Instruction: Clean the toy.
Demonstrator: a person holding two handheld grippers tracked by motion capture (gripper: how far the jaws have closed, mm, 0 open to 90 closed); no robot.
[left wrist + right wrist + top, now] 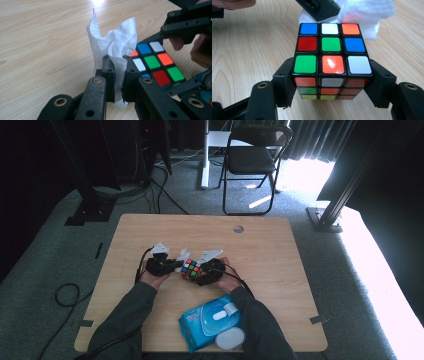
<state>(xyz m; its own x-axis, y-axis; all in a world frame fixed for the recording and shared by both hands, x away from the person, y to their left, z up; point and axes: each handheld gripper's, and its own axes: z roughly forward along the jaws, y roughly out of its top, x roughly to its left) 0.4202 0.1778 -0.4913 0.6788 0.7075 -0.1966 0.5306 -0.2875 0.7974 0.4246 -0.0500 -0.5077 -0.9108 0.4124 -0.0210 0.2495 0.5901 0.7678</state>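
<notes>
A scrambled colour cube point(331, 60) sits between the jaws of my right gripper point(332, 82), which is shut on its two sides just above the wooden table point(280, 250). In the high view the cube point(190, 268) is at the table's middle, with the right gripper point(200, 272) behind it. My left gripper point(118, 77) is shut on a crumpled white wipe point(112, 47), which stands up from the jaws right beside the cube point(156, 63). Seen from above, the left gripper point(172, 265) holds the wipe point(183, 254) against the cube's left side.
A blue pack of wet wipes point(210, 322) with a white lid lies near the table's front edge, between the person's forearms. A folding chair point(252, 160) stands beyond the table. A round cable hole point(238, 228) is near the far edge.
</notes>
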